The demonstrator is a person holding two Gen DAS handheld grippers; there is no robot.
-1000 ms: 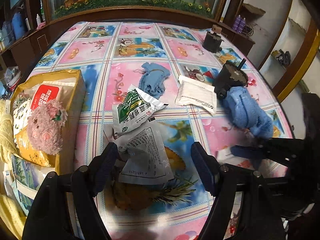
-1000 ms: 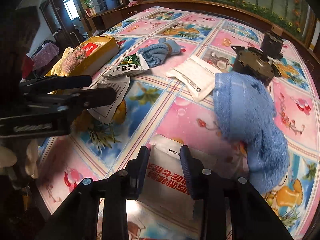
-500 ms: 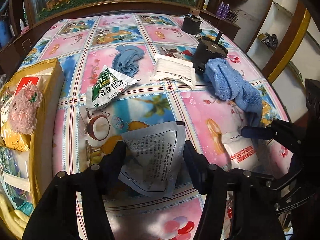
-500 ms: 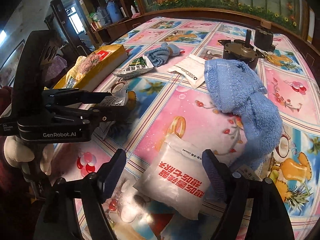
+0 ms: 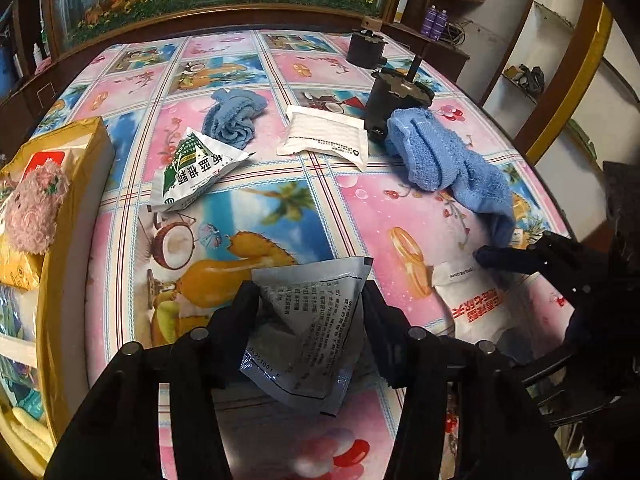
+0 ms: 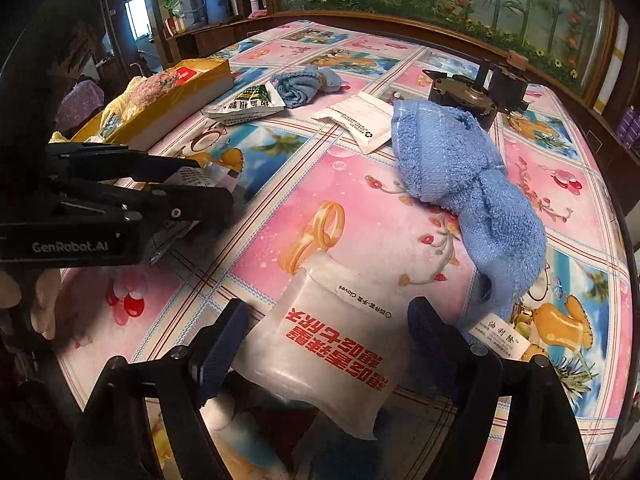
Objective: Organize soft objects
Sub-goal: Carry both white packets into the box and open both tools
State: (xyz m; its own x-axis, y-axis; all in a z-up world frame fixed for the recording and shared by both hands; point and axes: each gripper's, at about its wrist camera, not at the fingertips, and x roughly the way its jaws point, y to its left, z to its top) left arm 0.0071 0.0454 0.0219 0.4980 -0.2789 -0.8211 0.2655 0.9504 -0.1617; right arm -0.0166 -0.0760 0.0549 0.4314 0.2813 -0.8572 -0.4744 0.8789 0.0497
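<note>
Left wrist view: two blue towels, four flat packets, one yellow box. Large blue towel (image 5: 448, 164) rumpled on the patterned tablecloth (image 5: 280, 64), against a dark metal motor (image 5: 394, 98); small blue towel (image 5: 234, 118) bunched farther left. Silver printed sachet (image 5: 310, 328) pinched between the fingers of the left gripper (image 5: 310, 300), creased, its lower corner hanging loose. Green-and-white sachet (image 5: 192, 176) lying flat near the small towel, white lined packet (image 5: 326, 136) just beside the motor. Yellow box (image 5: 68, 184) at the left edge, stuffed with a pink fuzzy toy (image 5: 32, 208). Right wrist view: right gripper (image 6: 324, 320) spread wide, either side of a translucent glove pouch (image 6: 332, 344) with red lettering, fingers apart from it.
</note>
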